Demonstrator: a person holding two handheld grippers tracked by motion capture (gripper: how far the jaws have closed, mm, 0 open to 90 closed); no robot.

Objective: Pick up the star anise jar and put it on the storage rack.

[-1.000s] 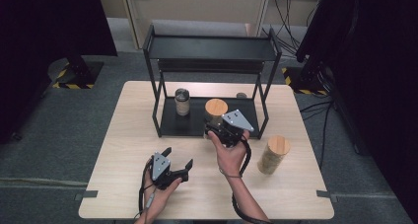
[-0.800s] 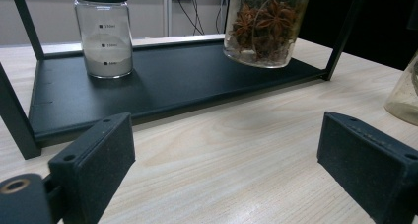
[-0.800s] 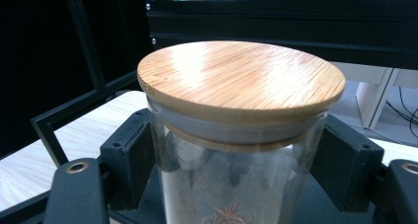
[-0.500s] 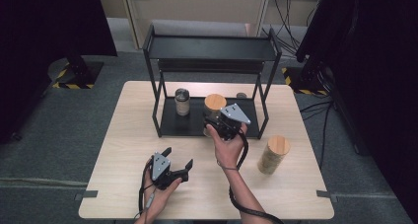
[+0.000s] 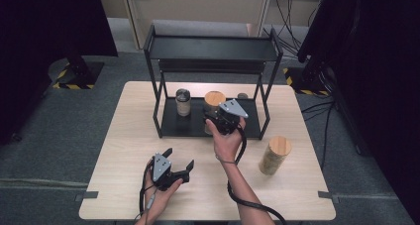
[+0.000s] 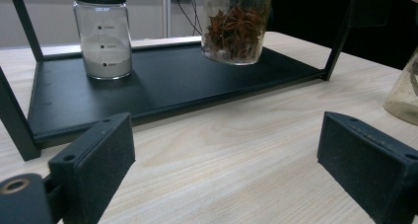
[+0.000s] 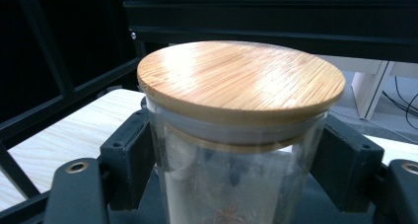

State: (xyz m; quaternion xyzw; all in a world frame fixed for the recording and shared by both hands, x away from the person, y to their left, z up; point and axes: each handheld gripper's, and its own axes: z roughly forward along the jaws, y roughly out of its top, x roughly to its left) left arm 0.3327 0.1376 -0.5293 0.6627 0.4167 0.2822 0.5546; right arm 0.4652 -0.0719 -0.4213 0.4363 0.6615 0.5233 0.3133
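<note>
Two grippers: the right gripper (image 7: 236,150) clamps a bamboo-lidded glass jar of star anise (image 7: 241,135) over the black metal shelf rack (image 5: 183,123); the left gripper (image 5: 178,158) gapes empty.

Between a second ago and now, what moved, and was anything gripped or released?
The right gripper, still shut on the star anise jar, carried it slightly farther in over the rack's lower shelf. The left gripper stayed open on the table; the shaker and other jar kept their places.
</note>
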